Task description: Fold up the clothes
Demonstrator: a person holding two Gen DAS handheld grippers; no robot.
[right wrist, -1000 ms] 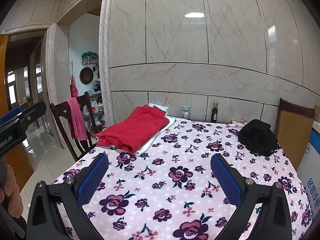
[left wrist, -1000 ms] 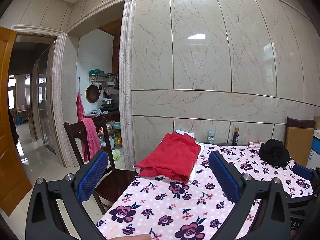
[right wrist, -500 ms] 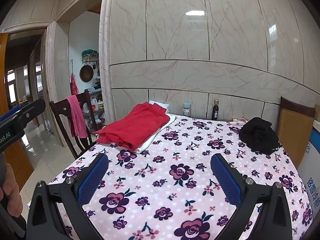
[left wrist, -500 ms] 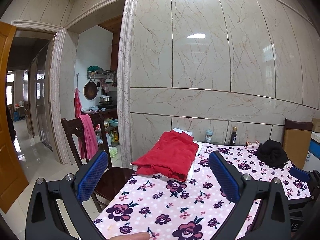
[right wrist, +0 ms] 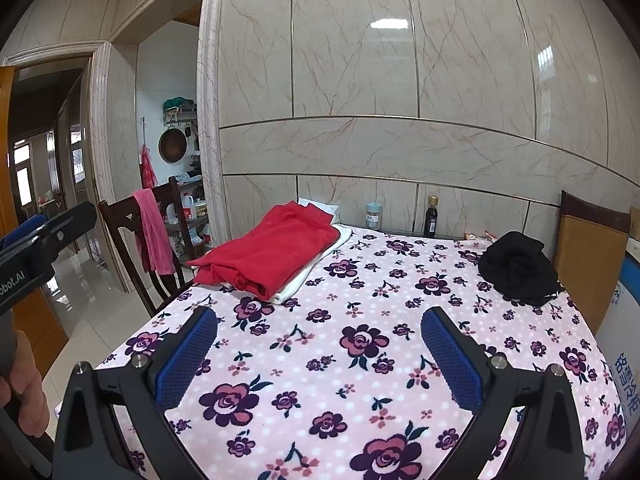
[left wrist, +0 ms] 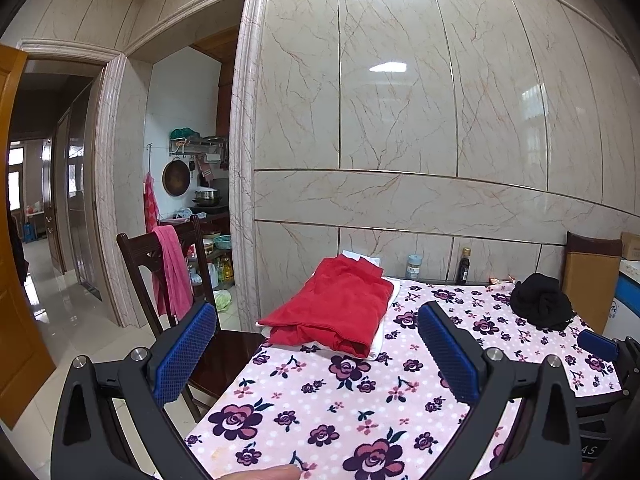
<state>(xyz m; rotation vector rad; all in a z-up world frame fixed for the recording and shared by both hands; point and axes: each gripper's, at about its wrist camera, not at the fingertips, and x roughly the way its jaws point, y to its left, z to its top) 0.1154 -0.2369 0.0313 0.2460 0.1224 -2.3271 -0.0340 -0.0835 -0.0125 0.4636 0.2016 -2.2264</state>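
Note:
A folded red garment (left wrist: 340, 312) (right wrist: 272, 256) lies on a folded white one (left wrist: 386, 318) (right wrist: 316, 266) at the table's far left. A crumpled black garment (left wrist: 542, 306) (right wrist: 518, 266) sits at the far right near the wall. My left gripper (left wrist: 316, 354) hovers open over the table's near left corner with nothing between its blue pads. Above the flowered cloth nearer the middle, my right gripper (right wrist: 320, 356) is open and empty too. Both are well short of the clothes.
The table wears a pink flowered cloth (right wrist: 360, 360). A jar (right wrist: 373, 216) and a dark bottle (right wrist: 431, 216) stand by the marble wall. A wooden chair (left wrist: 160, 280) with a pink towel is at the left, a padded chair (right wrist: 588, 248) at the right. A doorway opens left.
Both grippers have lifted and tilted slightly, so the table and clothes sit a little lower in view. The clothes have not moved. Both grippers stay open.

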